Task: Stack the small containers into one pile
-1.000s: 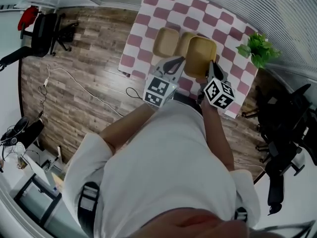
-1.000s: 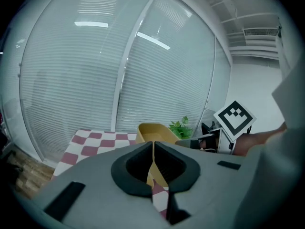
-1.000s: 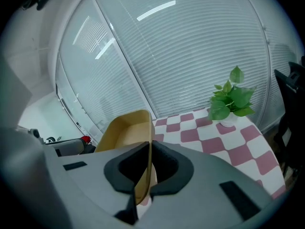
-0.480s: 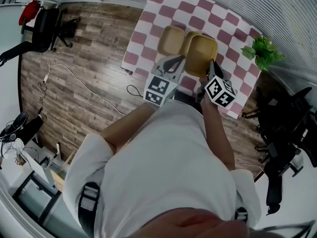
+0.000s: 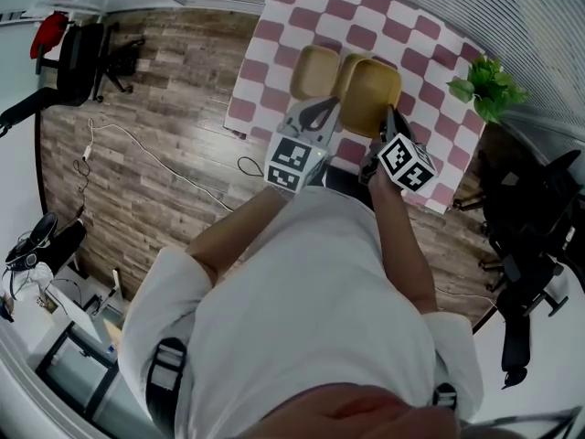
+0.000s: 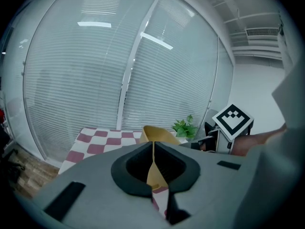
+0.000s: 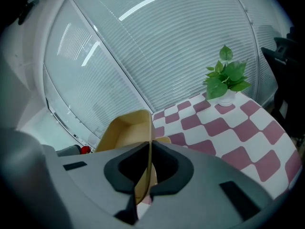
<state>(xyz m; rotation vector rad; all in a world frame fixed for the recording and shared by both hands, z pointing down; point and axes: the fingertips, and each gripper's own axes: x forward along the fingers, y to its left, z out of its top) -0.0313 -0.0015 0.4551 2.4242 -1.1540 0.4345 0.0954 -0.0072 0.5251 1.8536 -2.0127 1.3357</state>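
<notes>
A tan container [image 5: 372, 97] hangs above the checkered table [image 5: 274, 35], held on two sides. My left gripper [image 5: 324, 115] is shut on its left wall, and that thin wall [image 6: 153, 168] runs between the jaws. My right gripper [image 5: 388, 124] is shut on its right wall, seen edge-on in the right gripper view with the container [image 7: 123, 133] open to the left. Two more tan containers rest on the cloth just behind it: one [image 5: 315, 70] in full view, the other [image 5: 347, 64] half hidden by the held one.
A potted green plant [image 5: 484, 87] [image 7: 226, 79] stands at the table's right side. Window blinds run behind the table. Black office chairs [image 5: 535, 236] stand to the right, another chair [image 5: 87, 58] to the left, and a cable [image 5: 146, 158] lies on the wood floor.
The held container has edged slightly toward the two containers on the cloth. Both grippers have kept their grip on it.
</notes>
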